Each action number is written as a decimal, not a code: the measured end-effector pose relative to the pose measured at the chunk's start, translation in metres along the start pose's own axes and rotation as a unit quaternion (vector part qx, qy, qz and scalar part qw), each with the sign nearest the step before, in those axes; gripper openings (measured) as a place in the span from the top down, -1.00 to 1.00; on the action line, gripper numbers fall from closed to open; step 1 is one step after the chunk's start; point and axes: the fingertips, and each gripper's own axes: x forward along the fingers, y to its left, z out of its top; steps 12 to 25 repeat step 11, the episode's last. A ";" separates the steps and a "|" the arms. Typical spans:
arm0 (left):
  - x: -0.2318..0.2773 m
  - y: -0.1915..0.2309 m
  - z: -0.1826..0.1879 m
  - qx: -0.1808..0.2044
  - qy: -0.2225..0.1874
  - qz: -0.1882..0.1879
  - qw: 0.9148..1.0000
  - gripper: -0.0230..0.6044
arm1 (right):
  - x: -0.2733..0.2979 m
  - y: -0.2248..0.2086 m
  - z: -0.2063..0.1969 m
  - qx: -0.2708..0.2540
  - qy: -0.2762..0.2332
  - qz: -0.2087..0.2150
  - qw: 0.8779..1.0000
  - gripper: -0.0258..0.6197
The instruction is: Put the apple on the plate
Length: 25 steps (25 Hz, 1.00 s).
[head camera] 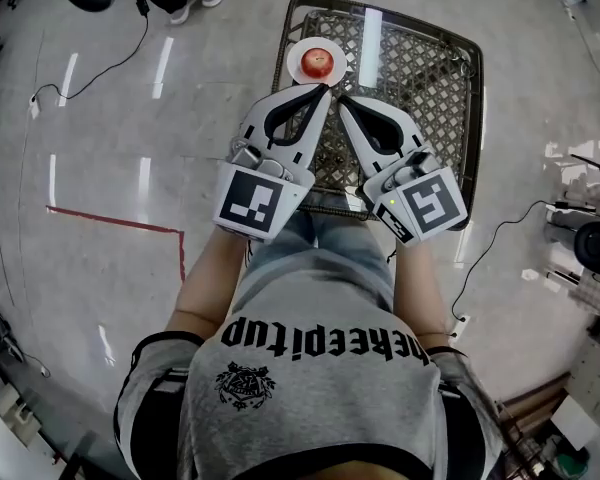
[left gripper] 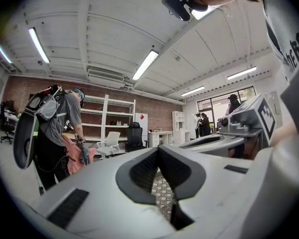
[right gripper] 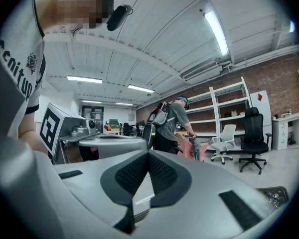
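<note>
1. The apple (head camera: 318,61) is seen lying on the white plate (head camera: 296,66), which stands at the far left corner of the wire table (head camera: 425,68). The fruit sits about in the plate's middle and is touched by nothing.
2. The left gripper (head camera: 324,89) is clenched on nothing. In the left gripper view its tips are shown meeting, and only the table's mesh is seen through the gap behind them.
3. The right gripper (head camera: 345,100) is likewise closed and empty. Its tips are shown together in the right gripper view, and nothing is held between the pads.
4. Both grippers are held side by side over the near part of the table, pointed toward the plate but apart from it. In the head view the left tips are seen near the plate's near edge, though their height above it cannot be told.
5. The task is judged done, since the apple is placed on the plate. Nothing is left except, perhaps, for the grippers to be drawn clear.
</note>
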 end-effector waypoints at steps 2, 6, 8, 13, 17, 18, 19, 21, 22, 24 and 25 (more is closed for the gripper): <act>-0.002 0.000 -0.001 -0.001 -0.001 -0.001 1.000 0.80 | 0.000 0.002 -0.001 -0.001 0.001 -0.001 1.000 0.91; -0.001 -0.007 0.000 0.003 -0.004 -0.003 1.000 0.81 | -0.006 0.002 -0.001 -0.005 0.001 -0.002 1.000 0.91; -0.001 -0.012 0.005 0.005 -0.006 -0.004 1.000 0.80 | -0.011 0.002 0.002 -0.007 0.001 -0.003 1.000 0.91; -0.002 -0.018 0.011 0.005 -0.010 -0.004 1.000 0.80 | -0.019 0.001 0.007 -0.010 0.000 -0.005 1.000 0.91; -0.002 -0.018 0.011 0.005 -0.010 -0.004 1.000 0.80 | -0.019 0.001 0.007 -0.010 0.000 -0.005 1.000 0.91; -0.002 -0.018 0.011 0.005 -0.010 -0.004 1.000 0.80 | -0.019 0.001 0.007 -0.010 0.000 -0.005 1.000 0.91; -0.002 -0.018 0.011 0.005 -0.010 -0.004 1.000 0.80 | -0.019 0.001 0.007 -0.010 0.000 -0.005 1.000 0.91; -0.002 -0.018 0.011 0.005 -0.010 -0.004 1.000 0.80 | -0.019 0.001 0.007 -0.010 0.000 -0.005 1.000 0.91; -0.002 -0.018 0.011 0.005 -0.010 -0.004 1.000 0.80 | -0.019 0.001 0.007 -0.010 0.000 -0.005 1.000 0.91; -0.002 -0.018 0.011 0.005 -0.010 -0.004 1.000 0.80 | -0.019 0.001 0.007 -0.010 0.000 -0.005 1.000 0.91; -0.002 -0.018 0.011 0.005 -0.010 -0.004 1.000 0.80 | -0.019 0.001 0.007 -0.010 0.000 -0.005 1.000 0.91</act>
